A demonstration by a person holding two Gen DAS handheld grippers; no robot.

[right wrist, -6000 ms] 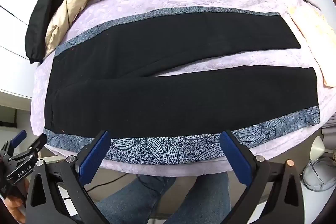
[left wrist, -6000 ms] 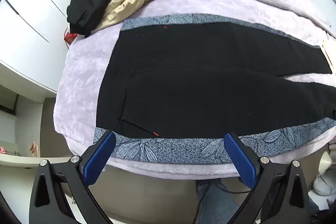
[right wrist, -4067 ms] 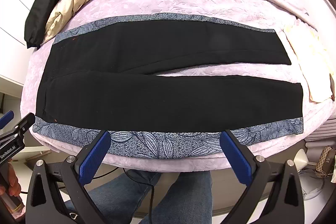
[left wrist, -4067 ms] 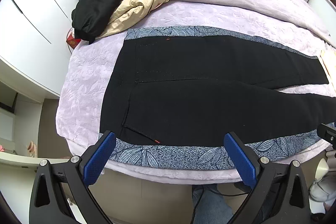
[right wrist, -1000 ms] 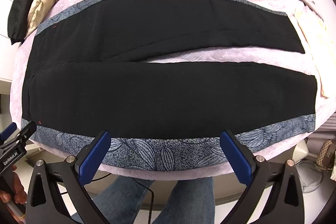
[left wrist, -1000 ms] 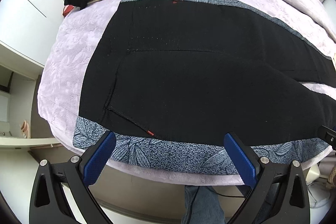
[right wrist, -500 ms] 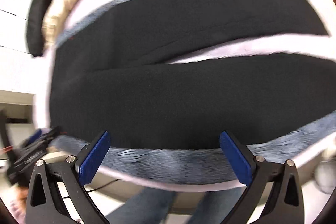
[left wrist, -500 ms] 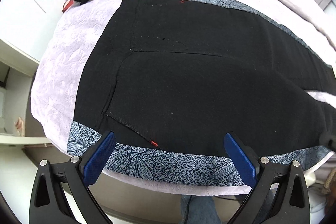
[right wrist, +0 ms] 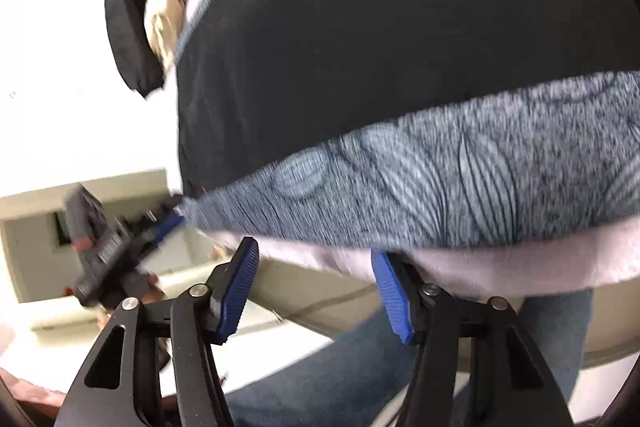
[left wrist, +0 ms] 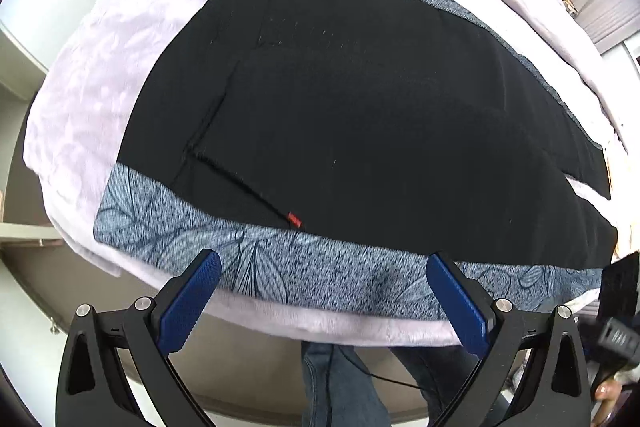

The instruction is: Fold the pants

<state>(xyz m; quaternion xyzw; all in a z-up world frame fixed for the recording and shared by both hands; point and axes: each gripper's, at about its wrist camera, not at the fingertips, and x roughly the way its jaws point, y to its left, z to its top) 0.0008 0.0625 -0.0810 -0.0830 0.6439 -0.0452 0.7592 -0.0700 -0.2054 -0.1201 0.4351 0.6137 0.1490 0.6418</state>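
Your flat black woven pants point(left wrist: 360, 107) with grey-blue leaf-printed side bands point(left wrist: 320, 267) lie spread over the plush lilac bed cover point(left wrist: 100, 67), filling the middle of both views. Your left gripper point(left wrist: 324, 291), ribbed blue pads spread wide, hovers over the near band at bottom centre. Your right gripper point(right wrist: 316, 287) has just been narrowing, half-spread with nothing between its pads, below the band and the cover's soft edge.

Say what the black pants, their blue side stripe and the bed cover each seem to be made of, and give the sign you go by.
Pants: matte black woven cloth, probably; no shine, stitched seams show.
Side stripe: speckled blue-grey fabric printed with leaves; knit or woven cannot be told.
Bed cover: pale lilac plush, likely fleece or velvet; soft sheen and embossed pattern.
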